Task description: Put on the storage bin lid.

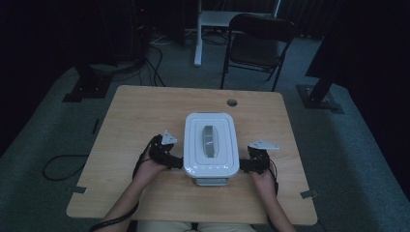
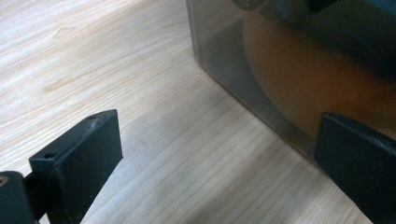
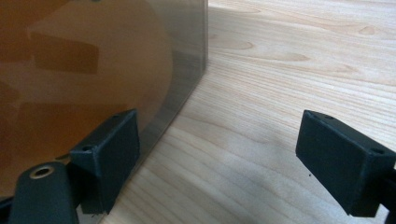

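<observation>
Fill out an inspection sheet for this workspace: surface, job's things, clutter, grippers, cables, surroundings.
Surface: light wooden table, with a round cable hole near the far edge.
Job's things: clear storage box with a white lid and grey handle, lid on, at the table's middle; its wall looks translucent in both gripper views.
Clutter: nothing seen.
Grippers: left gripper open at the box's left side; right gripper open at its right side; neither grips it.
Cables: one trails from the left gripper off the near edge; black cable loops on the floor.
Surroundings: dark room, black folding chair beyond the table, carpet.
</observation>
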A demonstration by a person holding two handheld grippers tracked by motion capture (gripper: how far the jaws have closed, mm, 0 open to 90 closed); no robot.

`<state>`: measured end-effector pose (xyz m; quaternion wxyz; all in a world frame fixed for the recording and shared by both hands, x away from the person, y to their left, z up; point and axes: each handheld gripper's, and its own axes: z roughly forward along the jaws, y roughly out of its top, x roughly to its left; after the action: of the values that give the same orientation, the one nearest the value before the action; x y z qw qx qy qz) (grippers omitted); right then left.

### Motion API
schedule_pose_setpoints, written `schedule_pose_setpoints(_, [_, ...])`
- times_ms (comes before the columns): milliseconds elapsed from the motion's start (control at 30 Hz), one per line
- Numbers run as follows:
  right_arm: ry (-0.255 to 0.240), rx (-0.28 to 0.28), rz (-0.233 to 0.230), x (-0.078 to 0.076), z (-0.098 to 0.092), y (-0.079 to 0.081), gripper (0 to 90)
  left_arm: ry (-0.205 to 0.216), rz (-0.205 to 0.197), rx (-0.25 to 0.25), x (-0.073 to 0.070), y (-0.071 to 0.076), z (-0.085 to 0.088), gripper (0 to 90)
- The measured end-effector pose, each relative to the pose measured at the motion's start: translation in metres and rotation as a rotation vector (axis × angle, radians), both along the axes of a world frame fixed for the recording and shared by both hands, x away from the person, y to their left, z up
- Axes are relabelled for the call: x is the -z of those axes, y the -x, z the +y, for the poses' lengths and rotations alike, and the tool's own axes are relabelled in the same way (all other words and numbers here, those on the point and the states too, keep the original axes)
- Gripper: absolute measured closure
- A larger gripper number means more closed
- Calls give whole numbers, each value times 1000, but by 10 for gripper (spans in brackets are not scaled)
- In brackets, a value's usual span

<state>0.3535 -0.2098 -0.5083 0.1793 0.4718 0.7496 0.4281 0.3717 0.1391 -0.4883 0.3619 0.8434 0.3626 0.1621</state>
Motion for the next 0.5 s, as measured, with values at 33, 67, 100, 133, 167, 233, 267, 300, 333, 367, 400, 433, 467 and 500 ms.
schedule_pose_setpoints(33, [0,0,0,0,0,0,134,0,0,0,0,0,0,22])
schedule_pose_setpoints(67, [8,-3,-4,0,0,0,134,3,3,6,1,0,0,22])
schedule_pose_setpoints(100, [22,-4,-5,0,1,-2,132,1,6,8,1,0,1,22])
schedule_pose_setpoints(133, [22,-5,-1,1,1,-3,132,-3,10,9,1,0,1,22])
schedule_pose_setpoints(167, [26,-6,-2,2,1,-4,131,-3,12,9,1,-1,1,22])
schedule_pose_setpoints(233, [33,-7,4,1,2,-6,131,12,6,4,0,-1,2,22])
schedule_pose_setpoints(267, [31,-7,-2,1,1,-6,130,24,6,3,-1,0,3,22])
schedule_pose_setpoints(300, [29,-4,-5,1,1,-7,129,29,2,2,-1,0,3,22])
schedule_pose_setpoints(333, [29,-2,-4,0,1,-7,129,33,-2,-2,-2,1,3,22])
schedule_pose_setpoints(367, [23,-1,-4,0,1,-7,129,29,-1,2,-2,2,3,22])
schedule_pose_setpoints(400, [24,1,-5,-1,0,-8,129,30,-2,3,-2,3,3,22])
schedule_pose_setpoints(433, [30,2,-4,-1,0,-8,129,29,-4,3,-2,4,3,22])
schedule_pose_setpoints(467, [26,3,-7,-2,0,-8,129,30,-4,6,-2,4,4,22])
schedule_pose_setpoints(500, [22,4,-9,-3,0,-8,130,34,-5,4,-3,4,4,22])
